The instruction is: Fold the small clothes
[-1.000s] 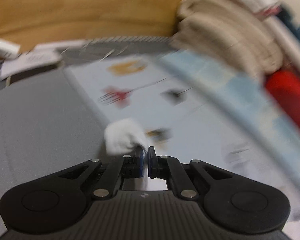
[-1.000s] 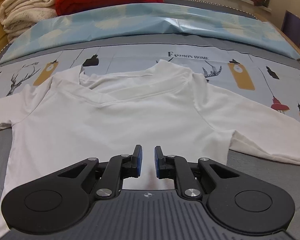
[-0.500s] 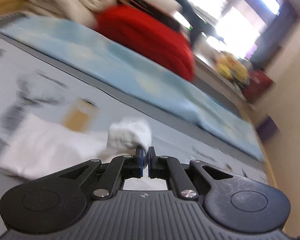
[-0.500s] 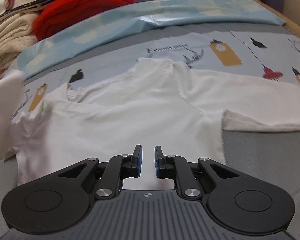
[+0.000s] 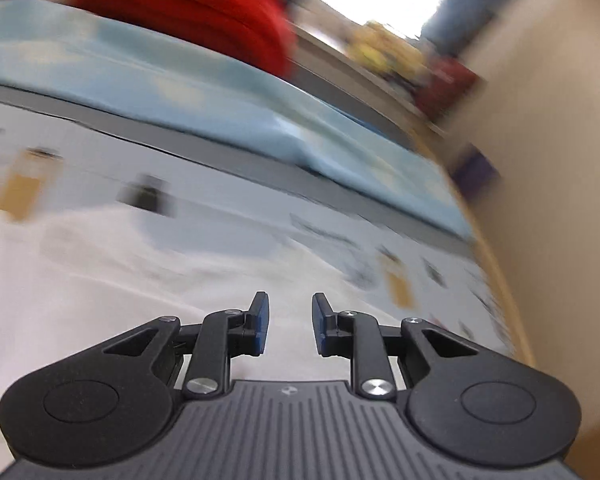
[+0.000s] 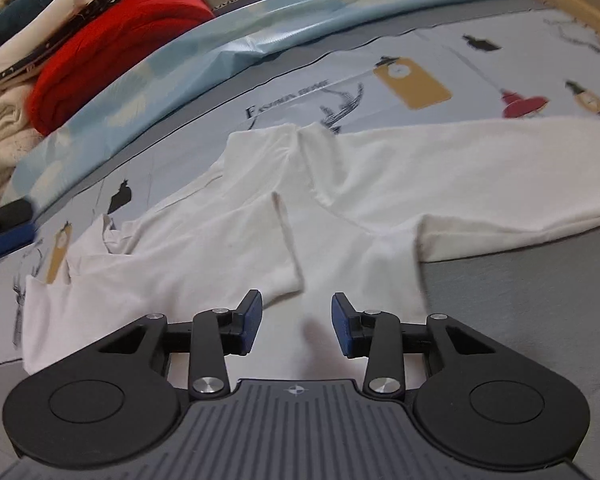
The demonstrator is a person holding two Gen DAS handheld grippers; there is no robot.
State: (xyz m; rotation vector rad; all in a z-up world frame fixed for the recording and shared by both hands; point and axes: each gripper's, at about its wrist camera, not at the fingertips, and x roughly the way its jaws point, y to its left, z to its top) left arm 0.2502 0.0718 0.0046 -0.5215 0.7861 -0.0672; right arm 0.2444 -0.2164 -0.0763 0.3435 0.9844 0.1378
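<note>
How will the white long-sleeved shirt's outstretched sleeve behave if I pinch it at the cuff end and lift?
The white long-sleeved shirt lies thin and flat with soft creases, so the sleeve will probably droop limply below the pinch. It looks light, so it should lift easily. It may drag the body cloth along the printed bedsheet.

The left tongs (image 5: 286, 326) hang spread and empty above the blurred white shirt (image 5: 100, 280) on the bed (image 5: 236, 196).

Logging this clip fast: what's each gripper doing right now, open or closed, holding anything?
Left gripper: open, holding nothing, above the white shirt.
Right gripper: open, holding nothing, over the shirt's body.
</note>
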